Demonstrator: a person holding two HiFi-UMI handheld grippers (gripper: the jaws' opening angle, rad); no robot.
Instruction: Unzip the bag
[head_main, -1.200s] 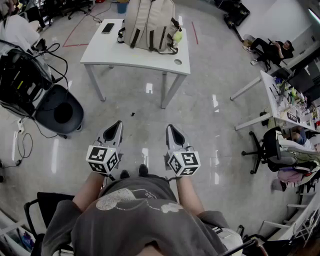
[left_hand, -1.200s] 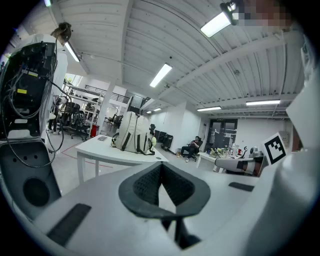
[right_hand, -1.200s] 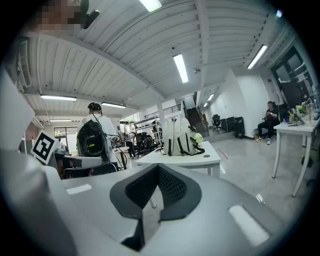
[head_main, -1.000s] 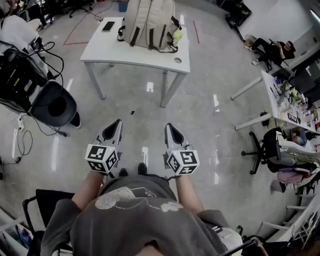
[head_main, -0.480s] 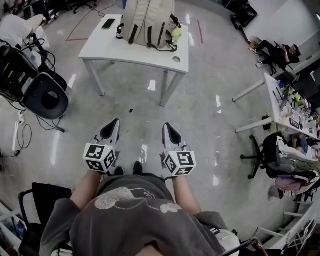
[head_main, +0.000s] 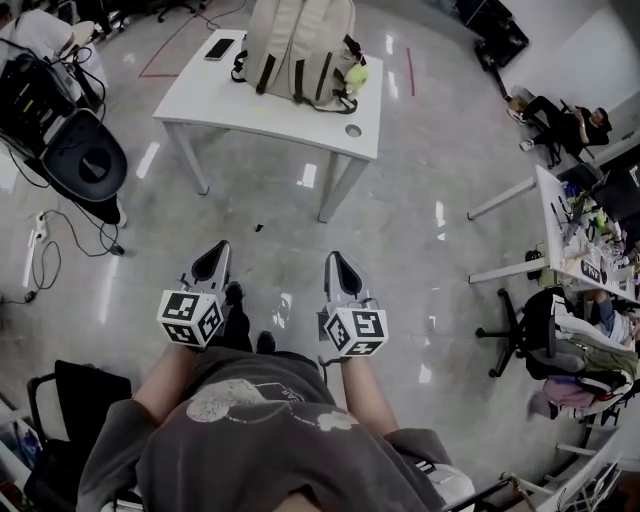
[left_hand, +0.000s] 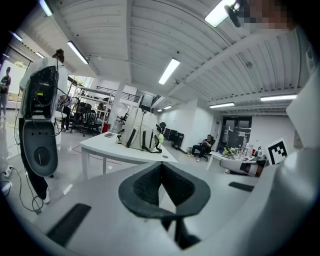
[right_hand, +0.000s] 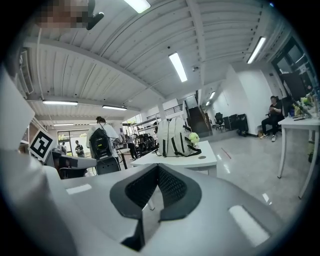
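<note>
A beige backpack (head_main: 300, 50) with dark straps stands upright on a white table (head_main: 230, 105) far ahead, across a stretch of floor. A small green toy (head_main: 355, 72) hangs at its right side. My left gripper (head_main: 218, 250) and right gripper (head_main: 334, 260) are held side by side at waist height, well short of the table. Both are shut with nothing between their fingers. In the left gripper view the backpack (left_hand: 140, 134) shows beyond the left gripper (left_hand: 161, 166). In the right gripper view the backpack (right_hand: 174, 137) shows past the right gripper (right_hand: 157, 168).
A phone (head_main: 219, 48) lies on the table's far left corner. A black chair (head_main: 85, 160) with cables and equipment stands at the left. Another desk (head_main: 560, 230) with clutter and office chairs is at the right, and a person (head_main: 560, 110) sits far right.
I have stepped forward with both grippers, so the table and backpack are slightly nearer. Both grippers stay shut and level with each other.
</note>
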